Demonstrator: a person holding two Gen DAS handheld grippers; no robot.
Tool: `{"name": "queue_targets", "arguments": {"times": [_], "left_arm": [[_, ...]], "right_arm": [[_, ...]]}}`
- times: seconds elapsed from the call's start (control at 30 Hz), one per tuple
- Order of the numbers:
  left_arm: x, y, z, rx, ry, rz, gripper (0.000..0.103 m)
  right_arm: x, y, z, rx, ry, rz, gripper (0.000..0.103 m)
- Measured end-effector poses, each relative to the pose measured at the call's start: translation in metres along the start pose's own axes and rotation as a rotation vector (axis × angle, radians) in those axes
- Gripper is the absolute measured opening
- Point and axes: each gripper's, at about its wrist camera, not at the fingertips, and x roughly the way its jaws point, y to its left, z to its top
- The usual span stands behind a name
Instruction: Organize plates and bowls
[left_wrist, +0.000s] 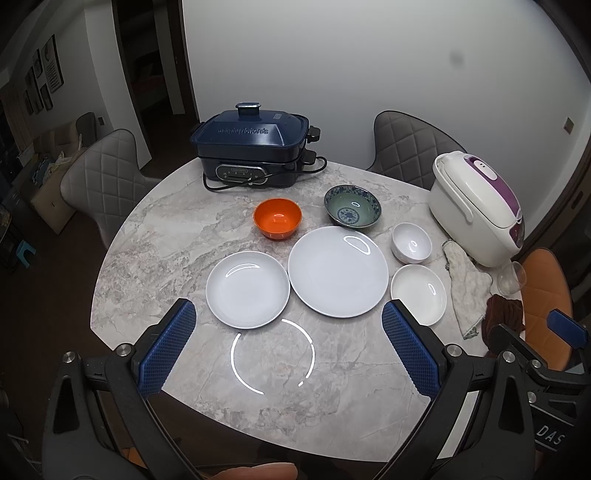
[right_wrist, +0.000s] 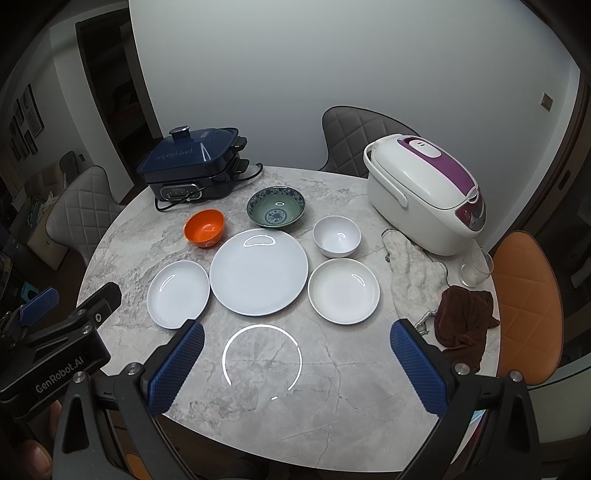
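I am holding the left gripper (left_wrist: 290, 354) and right gripper (right_wrist: 297, 363) wide open, empty, over bare near-edge table (right_wrist: 332, 424); the large white plate (right_wrist: 258, 271) is lying flat.

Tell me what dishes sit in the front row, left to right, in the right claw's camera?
Left white plate → big white plate → right white plate.

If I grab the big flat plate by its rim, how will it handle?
The big plate looks glossy, so its rim is probably slippery between the pads. It lies flat and low on the table, so getting a finger under may be hard. It seems rigid and likely breakable; wide, so it may tilt in a one-sided grip.
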Motion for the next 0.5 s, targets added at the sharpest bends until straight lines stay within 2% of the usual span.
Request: {"name": "queue_targets", "arguments": {"times": [0.5], "left_arm": [[0.0015, 0.0007, -0.0027, -0.001, 0.002, 0.001, 0.102]], "right_arm": [[0.0014, 0.0007, 0.0008, -0.001, 0.002, -0.002, 0.103]]}}
